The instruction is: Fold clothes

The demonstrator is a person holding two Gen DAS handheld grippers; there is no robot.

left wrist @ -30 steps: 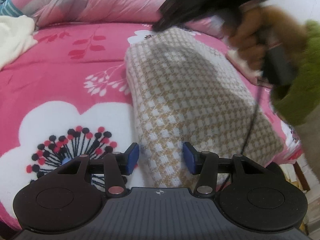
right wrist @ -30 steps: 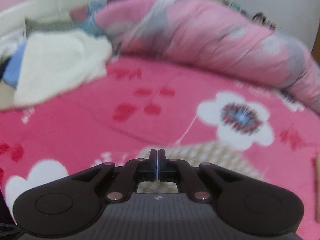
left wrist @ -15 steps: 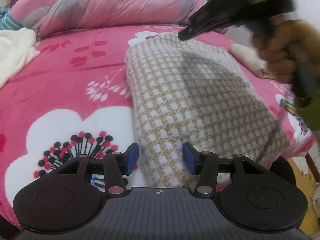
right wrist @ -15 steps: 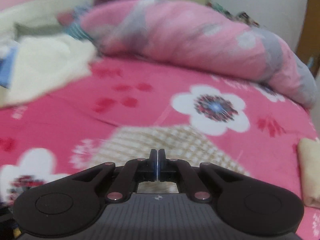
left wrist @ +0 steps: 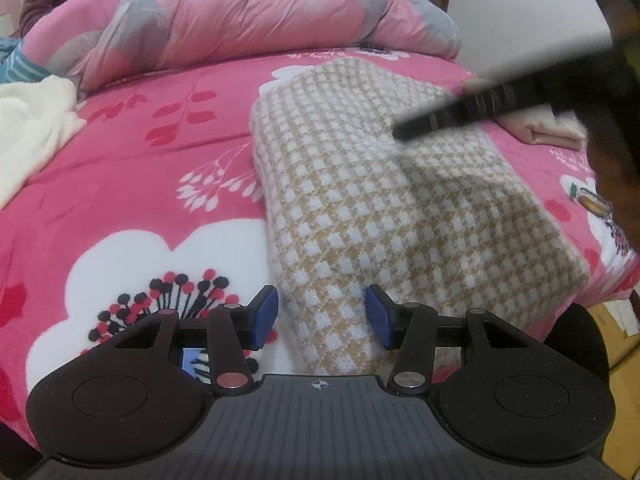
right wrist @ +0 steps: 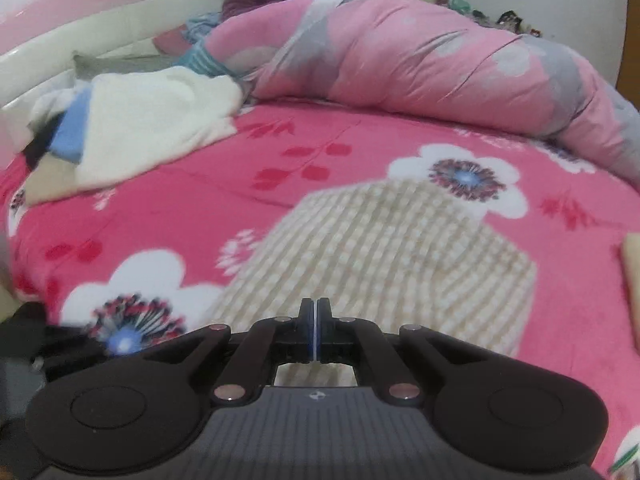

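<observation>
A pink flowered blanket [left wrist: 132, 160] is spread over the bed, with a rolled pink and grey quilt [right wrist: 420, 52] laid along its far side. A folded beige and white checked garment [left wrist: 400, 208] is seen lying flat on the blanket. The left gripper [left wrist: 322, 318] is held with jaws parted, empty, over the garment's near corner. The right gripper [right wrist: 315, 330] is clenched on nothing above the garment.

You get soft, even indoor light with no glare. The right gripper [left wrist: 404, 130] smears with motion blur and drops a faint shadow on the checked knit garment [left wrist: 400, 200] beneath it. Fisheye bends and darkens the edges.
</observation>
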